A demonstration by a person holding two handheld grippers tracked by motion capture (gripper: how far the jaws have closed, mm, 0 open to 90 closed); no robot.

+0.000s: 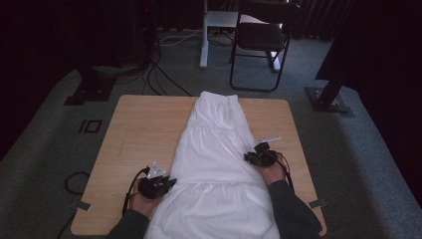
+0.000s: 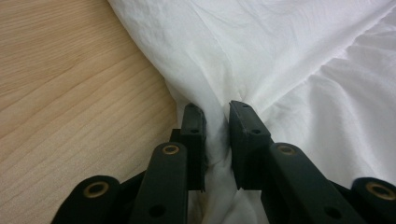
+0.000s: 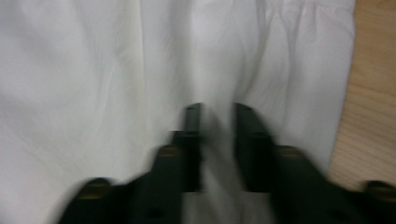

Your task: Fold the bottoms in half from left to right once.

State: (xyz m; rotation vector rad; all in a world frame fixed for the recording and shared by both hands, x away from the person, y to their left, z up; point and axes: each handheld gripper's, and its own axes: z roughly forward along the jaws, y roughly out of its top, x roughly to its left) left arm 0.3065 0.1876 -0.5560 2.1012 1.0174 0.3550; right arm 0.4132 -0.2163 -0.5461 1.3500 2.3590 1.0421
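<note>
So there's one white garment (image 1: 215, 164) laid lengthwise down the middle of the tabletop (image 1: 144, 129), waistband end at the far side and the wide hem hanging off the near edge. It looks like a tiered skirt to me, and the job in hand seems to be folding or straightening it.

The left claw (image 2: 216, 122) sits at the garment's left edge, near side of the tabletop. Its jaws are nearly together with a pinched ridge of white cloth squeezed between them, so I'd say it has a grip on the fabric. The right claw (image 3: 217, 122) is at the right edge, a bit farther up. Its own view is motion-blurred, but the jaws stand close together over the cloth with a fold between them. I read that as clamped on the fabric too, though I can't be fully sure how firm it is.

What could go wrong, my guess:
- The left claw only has a thin ridge, so a quick pull could let it slip out.
- The two claws hold at different distances along the garment, so lifting or folding from here could skew it instead of giving a clean crease.
- The hem hanging off the near edge could drag the whole piece off the tabletop.

Count: one garment, one tabletop, two claws, two hands, and one black chair (image 1: 261, 42) on the far side of the floor.
</note>
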